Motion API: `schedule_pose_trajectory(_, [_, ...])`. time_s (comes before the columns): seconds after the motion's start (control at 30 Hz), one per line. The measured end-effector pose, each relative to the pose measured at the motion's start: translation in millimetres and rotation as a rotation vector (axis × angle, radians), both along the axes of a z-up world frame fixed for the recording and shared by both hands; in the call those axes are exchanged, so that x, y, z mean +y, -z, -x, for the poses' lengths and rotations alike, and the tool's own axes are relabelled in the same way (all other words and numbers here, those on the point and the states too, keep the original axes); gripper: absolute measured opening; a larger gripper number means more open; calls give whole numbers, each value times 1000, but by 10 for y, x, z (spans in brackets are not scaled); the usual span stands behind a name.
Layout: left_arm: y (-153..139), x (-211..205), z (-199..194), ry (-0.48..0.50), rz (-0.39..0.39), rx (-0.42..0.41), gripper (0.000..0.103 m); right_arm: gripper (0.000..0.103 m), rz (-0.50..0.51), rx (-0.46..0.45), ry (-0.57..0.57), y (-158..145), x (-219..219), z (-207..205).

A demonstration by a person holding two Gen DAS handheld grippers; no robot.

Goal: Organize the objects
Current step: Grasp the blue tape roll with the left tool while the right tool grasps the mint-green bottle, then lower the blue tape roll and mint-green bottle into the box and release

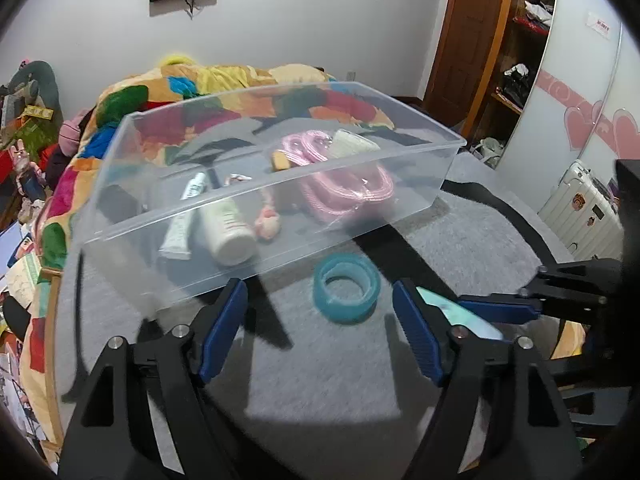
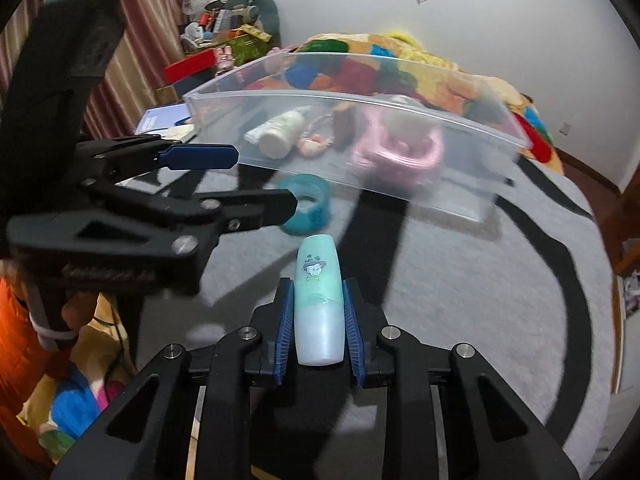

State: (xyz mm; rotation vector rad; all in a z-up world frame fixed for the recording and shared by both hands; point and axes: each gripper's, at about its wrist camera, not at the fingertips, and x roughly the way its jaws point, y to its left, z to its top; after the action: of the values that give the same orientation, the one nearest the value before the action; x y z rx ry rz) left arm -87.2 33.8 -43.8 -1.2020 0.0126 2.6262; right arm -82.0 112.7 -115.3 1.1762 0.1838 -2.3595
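A small mint-green and pale blue plastic tube (image 2: 319, 304) sits clamped in the right hand-held gripper (image 2: 319, 330) above the grey surface (image 2: 460, 280), while the left hand-held gripper (image 1: 320, 324), spread wide, hovers beside a teal tape roll (image 1: 346, 293) before a clear plastic bin (image 1: 256, 184).

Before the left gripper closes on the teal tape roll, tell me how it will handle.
The teal tape roll lies flat on the grey rug, so it probably won't roll unless tipped on edge. It looks hollow and thin-walled, likely light. The open left gripper may squash or skid off its smooth curved side.
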Motion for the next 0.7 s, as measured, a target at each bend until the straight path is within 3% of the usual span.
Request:
schedule_pose_trajectory(0.1, [60, 71, 91, 10, 7, -21, 68, 22, 10, 0, 45, -14, 163, 13])
schedule_pose_trajectory(0.3, [125, 157, 161, 35, 22, -64, 39, 22, 69, -1, 134, -79, 420, 127])
schedule_pose_trajectory(0.5, [67, 91, 74, 27, -8, -25, 39, 22, 128, 24, 168, -203, 495, 185])
schedule_pose_trajectory(0.7, [-165, -39, -29, -1, -39, 45, 39, 22, 163, 86, 173, -447, 446, 255])
